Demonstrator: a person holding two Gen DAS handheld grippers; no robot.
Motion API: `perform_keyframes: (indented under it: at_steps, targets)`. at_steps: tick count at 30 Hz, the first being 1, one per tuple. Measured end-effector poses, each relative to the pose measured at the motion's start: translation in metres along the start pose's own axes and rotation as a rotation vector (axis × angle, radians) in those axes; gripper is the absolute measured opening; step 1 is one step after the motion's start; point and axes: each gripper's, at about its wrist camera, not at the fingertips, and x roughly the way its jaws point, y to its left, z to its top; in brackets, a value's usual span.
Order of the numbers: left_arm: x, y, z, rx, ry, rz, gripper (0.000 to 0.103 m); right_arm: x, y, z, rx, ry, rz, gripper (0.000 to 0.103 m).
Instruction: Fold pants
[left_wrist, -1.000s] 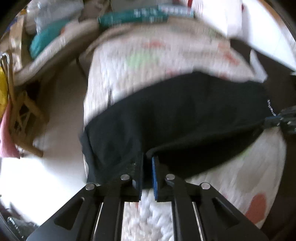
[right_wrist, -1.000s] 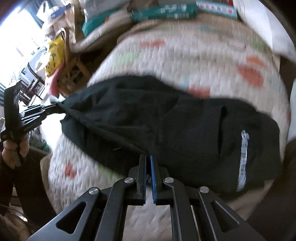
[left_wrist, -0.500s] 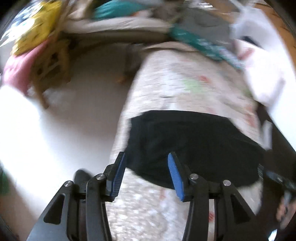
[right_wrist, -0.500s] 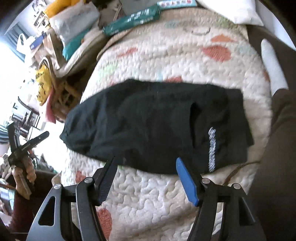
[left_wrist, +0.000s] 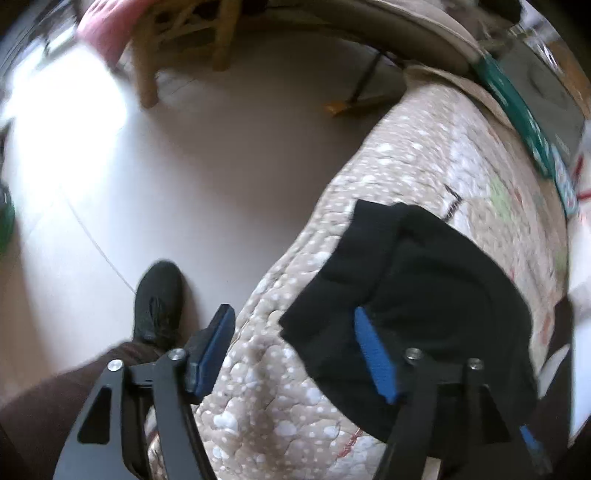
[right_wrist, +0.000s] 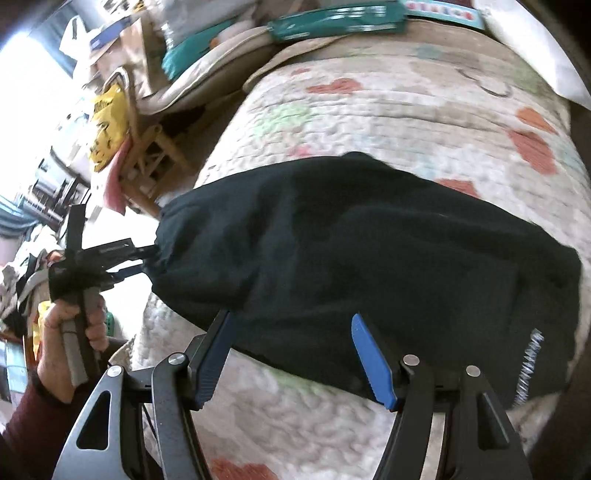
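Black pants (right_wrist: 369, 251) lie folded in a wide band across the quilted cover (right_wrist: 388, 110), with white lettering near their right end. In the right wrist view my right gripper (right_wrist: 291, 332) stands open over the pants' near edge, and its pads touch nothing. My left gripper (right_wrist: 147, 258) is at the pants' bunched left end, held by a hand (right_wrist: 70, 332). In the left wrist view the left gripper (left_wrist: 295, 328) has its jaws opening. The pants' (left_wrist: 424, 302) near corner shows between its blue pads (left_wrist: 373, 354), which do not press on it.
The cover's left edge drops to a pale tiled floor (left_wrist: 184, 166), where a black shoe (left_wrist: 159, 299) stands close by. A wooden chair (right_wrist: 155, 155) with a yellow bag (right_wrist: 107, 125) is beyond. Teal boxes (right_wrist: 332, 22) and cushions lie at the far end.
Both grippers were shut on the pants' near edge and have let go and opened. The pants now lie flat on the cover. My left gripper has rolled and swung over to the pants' left end.
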Motion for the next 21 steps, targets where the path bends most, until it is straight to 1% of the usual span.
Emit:
perform_keyframes:
  at_steps: [2, 4, 5, 8, 10, 12, 14, 16, 17, 20, 21]
  targets:
    - [-0.004, 0.014, 0.001, -0.059, 0.008, -0.039, 0.068, 0.013, 0.013, 0.007, -0.016, 0.011, 0.020, 0.071]
    - [-0.013, 0.029, -0.001, -0.126, 0.004, -0.096, 0.068, 0.029, 0.033, 0.019, -0.049, 0.033, 0.066, 0.071]
    - [-0.016, 0.032, -0.004, -0.144, -0.003, -0.111, 0.067, 0.038, 0.048, 0.030, -0.083, 0.039, 0.090, 0.071]
    - [-0.029, 0.037, -0.014, -0.163, -0.054, -0.085, 0.066, 0.060, 0.085, 0.059, -0.199, 0.061, 0.139, 0.071]
    - [-0.031, 0.042, -0.020, -0.185, -0.052, -0.125, 0.066, 0.079, 0.111, 0.081, -0.282, 0.083, 0.158, 0.071]
    - [-0.028, 0.047, -0.021, -0.203, -0.033, -0.159, 0.066, 0.104, 0.137, 0.104, -0.359, 0.133, 0.181, 0.071]
    - [-0.023, 0.048, -0.021, -0.220, -0.016, -0.193, 0.066, 0.126, 0.158, 0.121, -0.414, 0.158, 0.168, 0.071]
    - [-0.018, 0.045, -0.023, -0.214, 0.005, -0.211, 0.066, 0.152, 0.176, 0.135, -0.456, 0.213, 0.179, 0.071]
    - [-0.015, 0.043, -0.025, -0.214, 0.013, -0.226, 0.066, 0.165, 0.183, 0.140, -0.476, 0.238, 0.171, 0.071]
    - [-0.007, 0.035, -0.030, -0.202, 0.028, -0.233, 0.066, 0.202, 0.202, 0.146, -0.537, 0.329, 0.151, 0.071]
    - [-0.002, 0.031, -0.032, -0.203, 0.041, -0.236, 0.066, 0.213, 0.207, 0.145, -0.561, 0.357, 0.131, 0.071]
